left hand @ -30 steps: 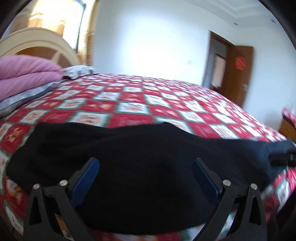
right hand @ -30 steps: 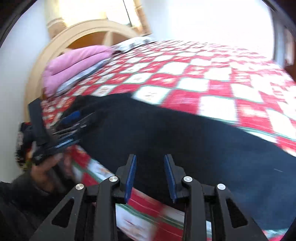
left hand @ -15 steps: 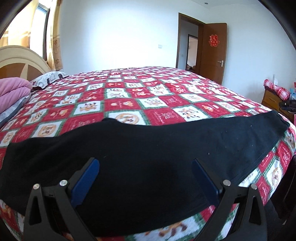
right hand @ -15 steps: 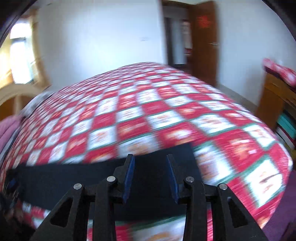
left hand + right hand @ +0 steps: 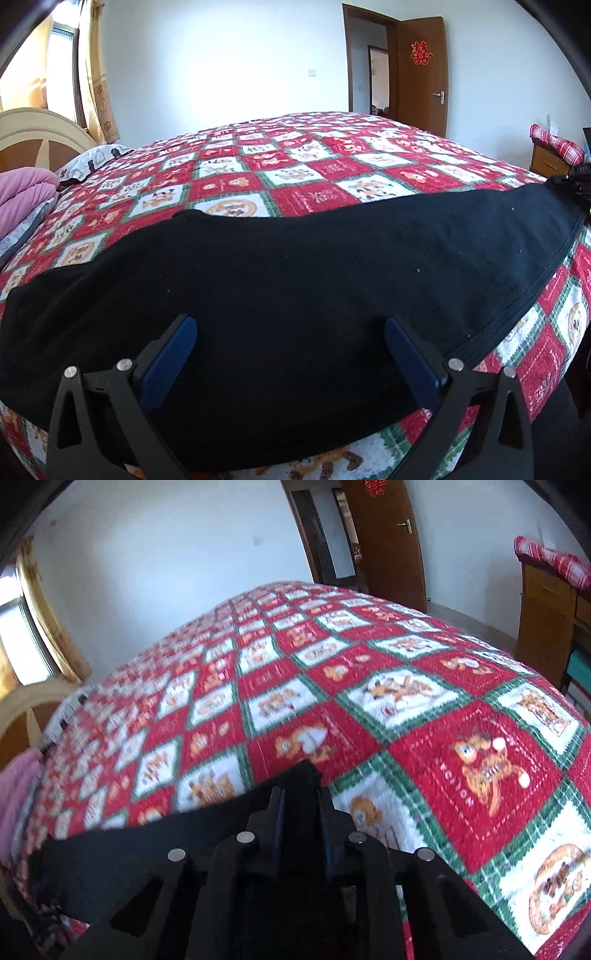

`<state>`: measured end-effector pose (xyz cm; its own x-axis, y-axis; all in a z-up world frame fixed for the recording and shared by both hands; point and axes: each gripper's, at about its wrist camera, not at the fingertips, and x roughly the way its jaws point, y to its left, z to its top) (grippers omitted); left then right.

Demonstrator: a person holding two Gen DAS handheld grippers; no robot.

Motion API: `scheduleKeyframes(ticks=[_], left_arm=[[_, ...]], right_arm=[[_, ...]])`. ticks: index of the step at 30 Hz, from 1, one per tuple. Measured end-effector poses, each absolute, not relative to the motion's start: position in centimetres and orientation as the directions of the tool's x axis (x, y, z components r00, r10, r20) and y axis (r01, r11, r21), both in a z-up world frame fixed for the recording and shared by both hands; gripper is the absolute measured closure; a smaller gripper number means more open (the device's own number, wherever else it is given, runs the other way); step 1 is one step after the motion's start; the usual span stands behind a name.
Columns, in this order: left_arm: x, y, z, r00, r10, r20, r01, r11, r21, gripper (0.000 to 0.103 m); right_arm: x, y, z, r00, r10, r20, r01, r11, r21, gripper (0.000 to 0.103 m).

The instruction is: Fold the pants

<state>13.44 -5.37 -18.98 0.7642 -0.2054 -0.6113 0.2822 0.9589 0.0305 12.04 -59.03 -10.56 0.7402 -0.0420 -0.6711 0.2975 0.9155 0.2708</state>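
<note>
- A pair of black pants (image 5: 295, 280) lies stretched in a long band across the near edge of a bed, on a quilt (image 5: 303, 177) of red and white squares with green borders.
- The left gripper (image 5: 290, 341) sits low over the middle of the band, its two blue-padded fingers (image 5: 168, 363) spread wide apart with nothing between them; the black cloth lies flat just ahead of and beneath them.
- Far off to the right of the left gripper, the pants end at a stitched hem, and a dark piece of the other tool shows at that end.
- In the right wrist view, the right gripper (image 5: 300, 812) has its fingers (image 5: 275, 814) drawn close together, pinching a corner of the pants (image 5: 147, 849) that pokes up between the tips.
- From that pinched corner the black cloth runs away to the gripper's left, along the bed edge.
- Ahead of the right gripper and to its right lies bare quilt (image 5: 424, 720).
- Far ahead of both grippers stands a brown wooden door (image 5: 421, 70) with a red paper emblem, open beside a white wall.
- To the left gripper's far left lie a pink folded blanket (image 5: 26, 192) and a curved wooden headboard (image 5: 37, 136).
</note>
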Motion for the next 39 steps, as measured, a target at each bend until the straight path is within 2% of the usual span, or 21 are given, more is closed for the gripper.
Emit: scheduleKeyframes(ticks=[7, 12, 15, 22, 27, 30, 39], left_arm=[[13.3, -5.3, -19.2, 0.780, -0.205, -0.591, 0.276, 0.961, 0.032, 0.000], [13.5, -5.3, -18.8, 0.765, -0.211, -0.609, 0.280, 0.960, 0.019, 0.000], [13.6, -5.0, -18.5, 0.756, -0.224, -0.615, 0.277, 0.961, -0.010, 0.000], [13.7, -4.8, -18.0, 0.745, -0.246, -0.619, 0.269, 0.961, -0.059, 0.000], [13.7, -4.9, -17.7, 0.746, -0.243, -0.621, 0.274, 0.961, -0.047, 0.000], [14.4, -4.2, -18.6, 0.741, -0.185, -0.645, 0.223, 0.974, -0.023, 0.000], [13.4, -4.3, -19.1, 0.763, -0.176, -0.622, 0.221, 0.975, -0.005, 0.000]], right_arm=[[12.5, -60.7, -12.1, 0.715, -0.012, -0.699, 0.322, 0.893, 0.315, 0.086], [10.5, -61.2, -10.1, 0.736, -0.039, -0.676, 0.351, 0.876, 0.332, 0.070], [7.9, -61.9, -8.8, 0.753, -0.040, -0.656, 0.374, 0.847, 0.378, 0.064], [3.7, -60.8, -9.3, 0.751, 0.058, -0.658, 0.359, 0.801, 0.480, 0.063], [3.0, -60.5, -11.0, 0.744, 0.056, -0.665, 0.380, 0.784, 0.491, 0.063], [2.9, -60.4, -10.8, 0.754, 0.057, -0.655, 0.374, 0.782, 0.499, 0.063], [3.4, -59.1, -11.6, 0.768, 0.023, -0.640, 0.362, 0.809, 0.463, 0.063]])
